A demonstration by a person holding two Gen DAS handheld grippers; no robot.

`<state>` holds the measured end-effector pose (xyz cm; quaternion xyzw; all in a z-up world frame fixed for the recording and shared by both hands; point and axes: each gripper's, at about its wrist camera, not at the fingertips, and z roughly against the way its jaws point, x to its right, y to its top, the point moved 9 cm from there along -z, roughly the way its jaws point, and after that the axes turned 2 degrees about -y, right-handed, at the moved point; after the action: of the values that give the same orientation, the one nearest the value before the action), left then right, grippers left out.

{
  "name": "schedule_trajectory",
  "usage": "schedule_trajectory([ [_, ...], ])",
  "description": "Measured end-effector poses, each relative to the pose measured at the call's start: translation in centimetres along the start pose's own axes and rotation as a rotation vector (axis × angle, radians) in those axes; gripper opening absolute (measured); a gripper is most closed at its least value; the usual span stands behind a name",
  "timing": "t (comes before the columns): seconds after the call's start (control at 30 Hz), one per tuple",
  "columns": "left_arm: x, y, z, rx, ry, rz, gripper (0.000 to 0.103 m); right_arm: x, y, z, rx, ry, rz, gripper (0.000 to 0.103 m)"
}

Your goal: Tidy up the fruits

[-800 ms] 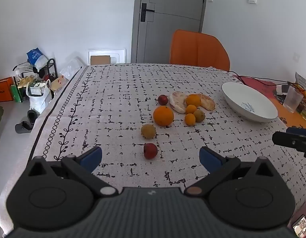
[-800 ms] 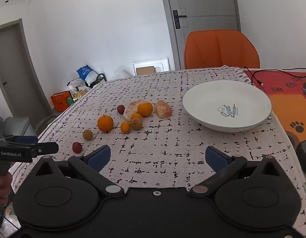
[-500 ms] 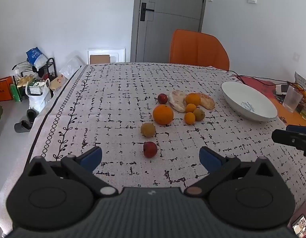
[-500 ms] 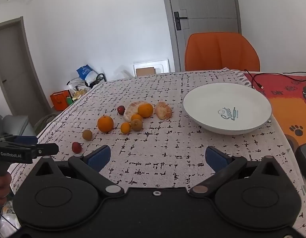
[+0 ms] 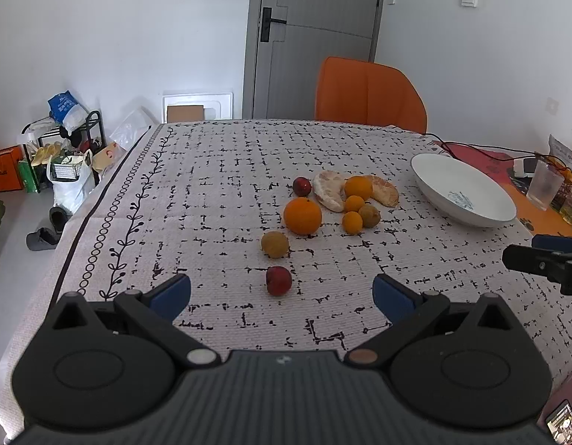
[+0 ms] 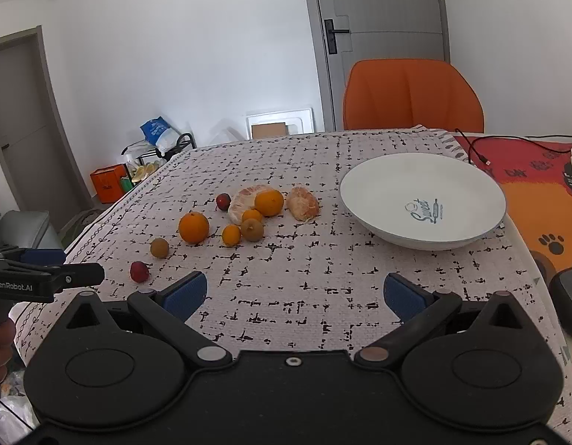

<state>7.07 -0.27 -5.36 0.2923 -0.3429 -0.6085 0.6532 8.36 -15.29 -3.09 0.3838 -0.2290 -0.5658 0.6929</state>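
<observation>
Small red fruit point(image 5: 278, 280) nearest; large orange point(image 5: 303, 216) round, glossy.

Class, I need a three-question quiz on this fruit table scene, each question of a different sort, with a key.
1. True or false: the white bowl already holds fruit.
2. Multiple choice: which fruit lies nearest the left gripper? A) the large orange B) the near red fruit C) the far red fruit
3. Fill in: both the left gripper and the right gripper have their fingers ____.

Key
1. False: the bowl holds no fruit, only a printed logo; all the fruit lies on the tablecloth.
2. B
3. open, with nothing between them
</observation>
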Motion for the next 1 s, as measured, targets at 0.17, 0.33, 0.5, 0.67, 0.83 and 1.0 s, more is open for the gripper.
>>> schedule_trajectory([
  [0.17,0.01,0.11,0.07,0.001,-0.001,0.002,0.103,-0.21,0.06,0.1,0.001,0.003,0.008,0.103],
  [0.33,-0.07,0.21,0.19,0.002,-0.002,0.006,0.103,-0.3,0.02,0.03,-0.001,0.0,0.015,0.103],
  [0.5,-0.14,0.27,0.19,0.002,-0.003,0.007,0.103,-0.47,0.05,0.08,0.0,0.007,0.015,0.103],
  [0.67,-0.09,0.28,0.24,-0.001,-0.002,0.006,0.103,-0.39,0.07,0.06,0.002,0.005,0.014,0.103],
  [0.83,0.12,0.32,0.28,0.002,-0.002,0.001,0.103,-0.24,0.02,0.12,0.001,0.002,0.011,0.103],
  [1.0,0.09,0.21,0.22,0.001,-0.002,0.001,0.103,-0.25,0.05,0.21,0.002,0.0,0.013,0.103],
])
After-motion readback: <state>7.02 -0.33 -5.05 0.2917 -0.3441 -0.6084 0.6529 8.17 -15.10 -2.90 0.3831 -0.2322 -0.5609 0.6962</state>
